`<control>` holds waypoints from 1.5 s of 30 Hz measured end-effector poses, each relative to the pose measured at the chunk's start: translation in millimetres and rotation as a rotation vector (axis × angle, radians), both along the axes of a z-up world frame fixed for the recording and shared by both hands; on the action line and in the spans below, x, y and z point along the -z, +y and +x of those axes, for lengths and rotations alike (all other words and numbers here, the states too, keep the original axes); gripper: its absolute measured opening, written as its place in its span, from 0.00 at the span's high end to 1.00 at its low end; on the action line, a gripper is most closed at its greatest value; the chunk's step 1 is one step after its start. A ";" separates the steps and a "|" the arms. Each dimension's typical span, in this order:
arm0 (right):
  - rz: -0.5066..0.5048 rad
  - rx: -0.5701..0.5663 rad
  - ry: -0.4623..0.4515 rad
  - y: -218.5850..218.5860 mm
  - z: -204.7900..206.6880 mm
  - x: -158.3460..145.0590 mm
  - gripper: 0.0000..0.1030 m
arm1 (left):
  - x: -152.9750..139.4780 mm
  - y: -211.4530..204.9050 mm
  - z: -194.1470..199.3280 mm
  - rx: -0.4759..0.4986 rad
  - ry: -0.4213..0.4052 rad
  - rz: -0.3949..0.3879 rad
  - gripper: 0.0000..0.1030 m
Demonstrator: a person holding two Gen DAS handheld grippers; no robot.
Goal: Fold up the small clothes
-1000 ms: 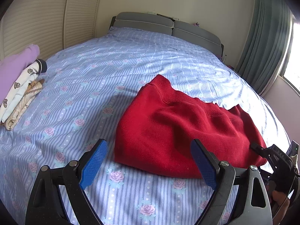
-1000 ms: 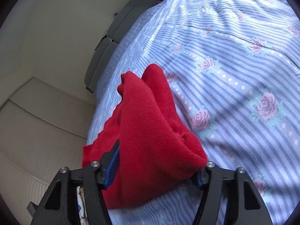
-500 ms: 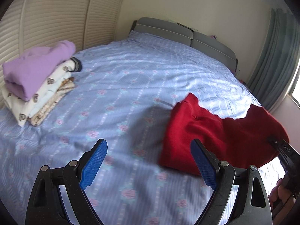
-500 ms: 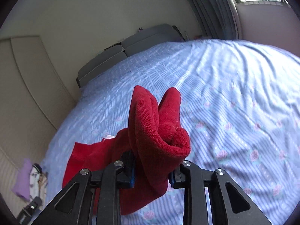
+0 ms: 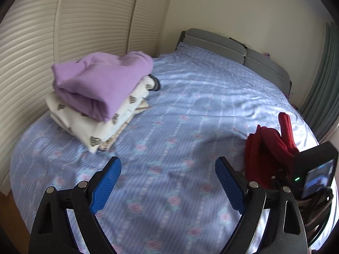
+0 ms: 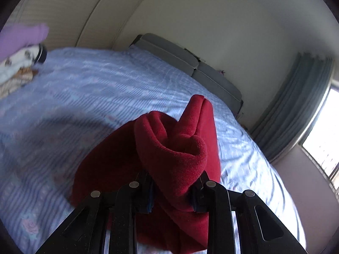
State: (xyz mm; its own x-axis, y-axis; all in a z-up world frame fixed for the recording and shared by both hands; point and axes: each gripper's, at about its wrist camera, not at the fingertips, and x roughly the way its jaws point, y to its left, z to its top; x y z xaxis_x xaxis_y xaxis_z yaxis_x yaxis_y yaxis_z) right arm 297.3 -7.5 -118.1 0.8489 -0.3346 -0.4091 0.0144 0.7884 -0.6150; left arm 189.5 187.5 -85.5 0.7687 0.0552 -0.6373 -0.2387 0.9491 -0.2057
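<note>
**Red fleece garment clamped in the right gripper above the bed**

Red fleece garment point(image 6: 173, 152), thick and folded into a bundle, is pinched between the jaws of the black right gripper point(image 6: 172, 192). Those jaws have just been closing, and the cloth bulges out forward between them in a rolled lump with a narrow folded corner sticking up behind it. The rest of the garment hangs down below the gripper, over the bed point(image 6: 89, 89) with its pale blue striped sheet printed with pink roses. Whether the hanging part touches the sheet cannot be told.

From the left wrist view, the same red garment point(image 5: 267, 148) appears at the right edge of the bed point(image 5: 190, 110), held up by the right gripper's black body, which carries a small lit screen. The left gripper point(image 5: 168, 182), black with blue ribbed pads, stands wide open with nothing between its jaws and only the sheet beneath it.

On the bed's left side, next to the cream louvred wardrobe doors point(image 5: 89, 27), sits a stack of folded clothes: a lilac fleece top point(image 5: 99, 80) on a white printed garment point(image 5: 84, 124), with a beige patterned piece at the bottom. The stack lies well apart from the red garment. A grey padded headboard point(image 5: 237, 53) closes the bed's far end, and grey-green curtains point(image 6: 292, 105) hang off its right side.
</note>
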 end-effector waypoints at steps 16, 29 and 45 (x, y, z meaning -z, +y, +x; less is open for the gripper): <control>-0.485 -0.089 0.039 58.3 -25.8 86.8 0.72 | 24.4 40.3 -13.0 -0.034 0.063 -0.046 0.12; -0.336 -0.121 -0.023 52.5 -53.4 27.5 0.28 | -19.9 21.8 -17.9 0.012 0.009 -0.017 0.12; 0.094 -0.036 -0.010 -48.9 -113.5 -34.5 0.28 | -55.9 -81.2 -1.5 0.231 -0.096 0.074 0.12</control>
State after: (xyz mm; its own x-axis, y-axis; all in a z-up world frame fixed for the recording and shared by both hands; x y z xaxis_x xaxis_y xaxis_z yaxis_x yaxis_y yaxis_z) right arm 183.8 -56.4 -83.6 0.8639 -0.2641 -0.4288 -0.0098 0.8425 -0.5385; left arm 188.0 106.3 -29.6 0.8230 -0.0848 -0.5617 0.0032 0.9895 -0.1447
